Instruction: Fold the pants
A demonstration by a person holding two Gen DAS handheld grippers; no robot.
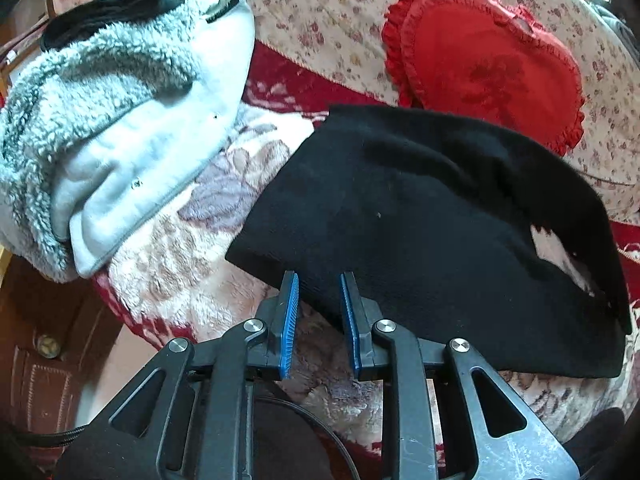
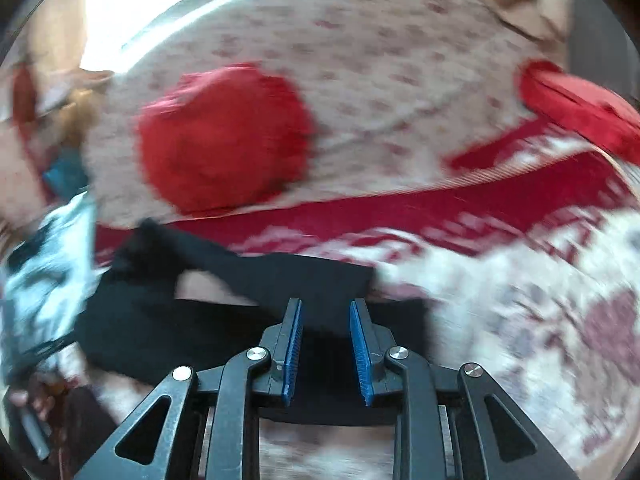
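Two grippers — left gripper, right gripper — fingers slightly parted, empty, above folded black pants, no readable writing.

Matt black knit pants on plush fleece blanket; satin (glossy) red cushion

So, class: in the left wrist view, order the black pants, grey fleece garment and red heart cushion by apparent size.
1. black pants, nearest the camera, which flatters them
2. grey fleece garment
3. red heart cushion, farthest away

Black pants, red heart cushion, grey-white fleece, floral cream sheet, red-and-white plush blanket, blue-padded fingers.
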